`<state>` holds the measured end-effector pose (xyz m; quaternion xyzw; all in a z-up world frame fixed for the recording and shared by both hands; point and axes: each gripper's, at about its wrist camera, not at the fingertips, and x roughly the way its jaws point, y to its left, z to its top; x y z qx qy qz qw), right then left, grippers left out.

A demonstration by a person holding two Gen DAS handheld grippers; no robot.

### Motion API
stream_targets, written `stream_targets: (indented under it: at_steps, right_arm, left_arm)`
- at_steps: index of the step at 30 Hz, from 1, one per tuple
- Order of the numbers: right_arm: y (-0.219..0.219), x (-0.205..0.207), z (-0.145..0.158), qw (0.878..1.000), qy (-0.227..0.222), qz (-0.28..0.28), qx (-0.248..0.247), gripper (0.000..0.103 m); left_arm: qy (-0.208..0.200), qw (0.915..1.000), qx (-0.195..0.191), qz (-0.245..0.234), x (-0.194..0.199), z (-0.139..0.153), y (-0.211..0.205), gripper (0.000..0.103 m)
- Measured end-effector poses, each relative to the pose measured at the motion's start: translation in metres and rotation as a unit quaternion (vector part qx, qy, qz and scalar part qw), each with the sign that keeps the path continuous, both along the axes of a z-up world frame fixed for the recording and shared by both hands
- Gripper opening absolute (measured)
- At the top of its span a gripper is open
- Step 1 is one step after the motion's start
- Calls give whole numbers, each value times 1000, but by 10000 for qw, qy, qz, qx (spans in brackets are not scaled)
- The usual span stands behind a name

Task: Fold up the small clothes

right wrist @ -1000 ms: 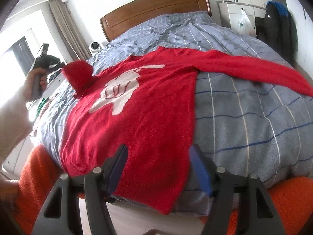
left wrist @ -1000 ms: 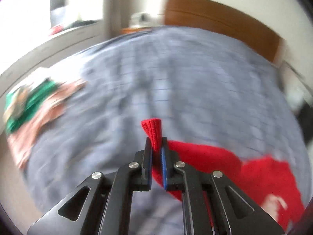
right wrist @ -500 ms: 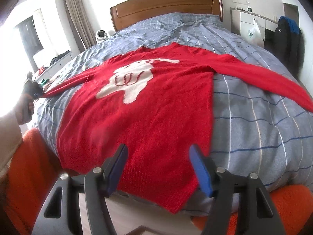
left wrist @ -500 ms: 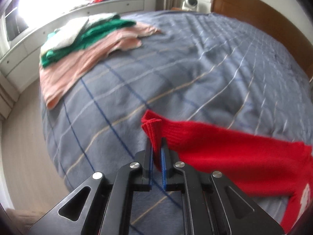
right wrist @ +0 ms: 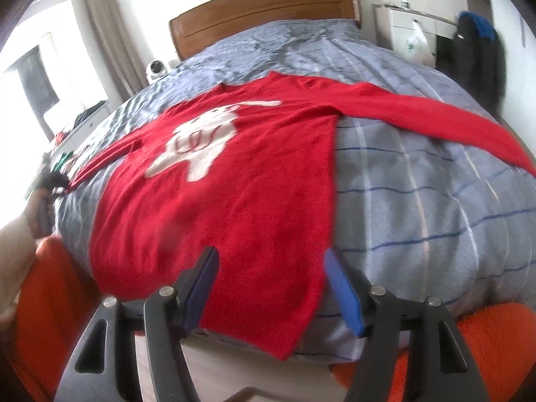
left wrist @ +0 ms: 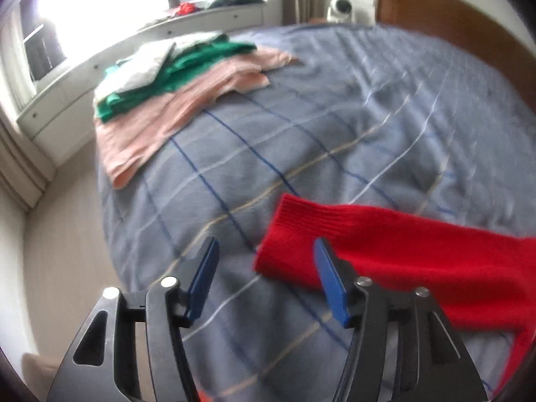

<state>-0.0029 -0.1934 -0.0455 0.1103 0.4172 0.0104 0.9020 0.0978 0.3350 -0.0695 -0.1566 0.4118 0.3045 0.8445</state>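
A red sweater (right wrist: pixel 234 181) with a white figure on the chest lies face up on the blue checked bed, both sleeves spread out. Its left sleeve cuff (left wrist: pixel 301 234) lies flat on the cover in the left wrist view. My left gripper (left wrist: pixel 264 274) is open and empty, just short of the cuff. It also shows far left in the right wrist view (right wrist: pixel 53 181), held by a hand. My right gripper (right wrist: pixel 271 284) is open and empty above the sweater's hem at the foot of the bed.
A stack of folded clothes, pink (left wrist: pixel 187 107), green (left wrist: pixel 187 67) and white, lies at the bed's far left corner. A wooden headboard (right wrist: pixel 264 10) stands at the back. Orange fuzzy fabric (right wrist: pixel 495 345) lies below the bed's foot. A window ledge (left wrist: pixel 134 47) runs along the left.
My left gripper carried the sleeve cuff outward to the left, laid it flat on the bed, and opened, letting it go. The right gripper stayed open over the hem.
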Motion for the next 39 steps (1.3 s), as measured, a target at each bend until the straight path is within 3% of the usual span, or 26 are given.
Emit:
stream_targets:
  at_steps: [2, 4, 5, 6, 8, 9, 12, 16, 19, 21, 23, 24, 27, 29, 36, 37, 38, 39]
  right_arm:
    - [-18, -4, 4, 9994, 1, -322, 122, 74]
    - [-39, -10, 9, 9974, 41, -665, 271, 77]
    - [-48, -12, 10, 9963, 123, -770, 373, 77]
    - [-54, -12, 10, 9956, 233, -772, 483, 77]
    - [-60, -9, 6, 9939, 597, -543, 755, 77]
    - [-58, -5, 1, 9923, 859, -266, 851, 77]
    - [-44, 1, -12, 9861, 1277, 388, 993, 77]
    - [-31, 18, -31, 9781, 1565, 772, 1136, 76]
    - [-21, 33, -55, 9705, 1869, 945, 1194, 68]
    - [-11, 36, -63, 9660, 2007, 1108, 1199, 53]
    - [-5, 35, -60, 9669, 1970, 1211, 1081, 11]
    - [-5, 35, -58, 9668, 1976, 1200, 1093, 9]
    - [-8, 28, -54, 9674, 2158, 1050, 811, 8]
    - [-12, 22, -55, 9674, 2309, 876, 563, 5]
    - [-10, 29, -65, 9660, 2440, 659, 550, 6]
    - [-11, 27, -63, 9664, 2412, 647, 606, 14]
    - [-10, 25, -60, 9675, 2377, 596, 622, 31]
    - [-13, 21, -53, 9703, 2289, 526, 573, 41]
  left_arm:
    - [-229, 9979, -378, -478, -16, 15, -11, 60]
    - [-326, 9859, -915, -1364, -32, 25, -37, 66]
    - [-275, 9746, -1197, -1874, -38, 26, -55, 70]
    - [-113, 9549, -1552, -2530, -48, 22, -81, 77]
    - [187, 9269, -1950, -3200, -62, 9, -118, 80]
    - [431, 9086, -2199, -3525, -73, -7, -144, 80]
    - [820, 8869, -2438, -3838, -87, -43, -185, 79]
    - [980, 8907, -2050, -3937, -89, -59, -206, 78]
    - [929, 8853, -1945, -4120, -91, -55, -216, 76]
    - [916, 8798, -1742, -4326, -94, -50, -225, 68]
    - [905, 8766, -1660, -4424, -95, -49, -230, 66]
    - [893, 8751, -1647, -4462, -95, -49, -233, 64]
    - [935, 8729, -1617, -4507, -94, -52, -237, 55]
    - [959, 8727, -1529, -4537, -98, -57, -242, 55]
    - [1056, 8748, -1105, -4597, -100, -54, -255, 55]
    - [1006, 8773, -1088, -4564, -102, -50, -253, 55]
    - [848, 8818, -1090, -4509, -105, -41, -249, 57]
    - [667, 8847, -1114, -4478, -107, -31, -244, 65]
